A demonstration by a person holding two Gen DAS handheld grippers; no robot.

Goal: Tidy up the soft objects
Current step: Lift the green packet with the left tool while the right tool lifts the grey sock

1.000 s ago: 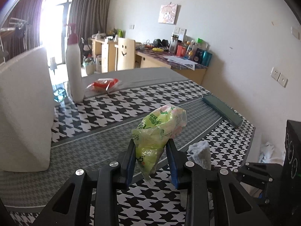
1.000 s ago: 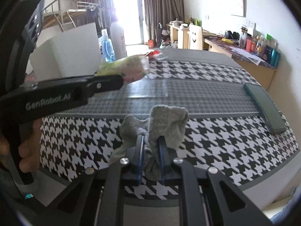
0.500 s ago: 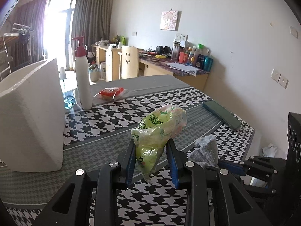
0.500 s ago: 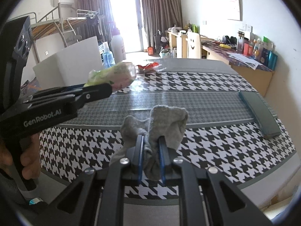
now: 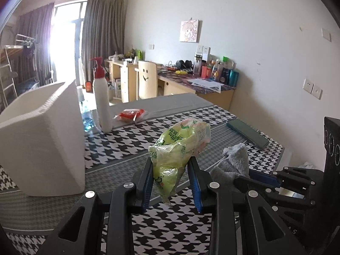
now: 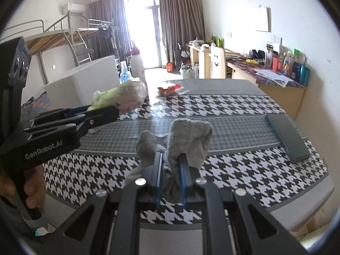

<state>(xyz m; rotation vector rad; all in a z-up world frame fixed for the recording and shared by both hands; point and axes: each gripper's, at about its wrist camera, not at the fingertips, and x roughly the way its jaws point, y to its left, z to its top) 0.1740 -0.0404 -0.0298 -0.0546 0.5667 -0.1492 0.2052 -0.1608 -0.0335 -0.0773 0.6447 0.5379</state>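
Observation:
My left gripper (image 5: 171, 166) is shut on a green plastic packet (image 5: 178, 148), held above the houndstooth tablecloth (image 5: 131, 140). The same packet (image 6: 121, 96) and left gripper (image 6: 102, 112) show at the left of the right wrist view, with a hand on its handle. My right gripper (image 6: 171, 160) is shut on a crumpled grey cloth (image 6: 187, 140), lifted off the table. That cloth (image 5: 232, 161) hangs just right of the packet in the left wrist view. A white foam box (image 5: 42, 136) stands open-topped at the left.
A white pump bottle with a red top (image 5: 102, 97) and a red snack packet (image 5: 129, 114) lie past the box. A dark green flat case (image 6: 286, 136) rests near the table's right edge. A desk and a chair stand behind.
Both grippers have risen with their loads, the table dropping lower in both views. The white box now shows its open top. The grips have not changed.

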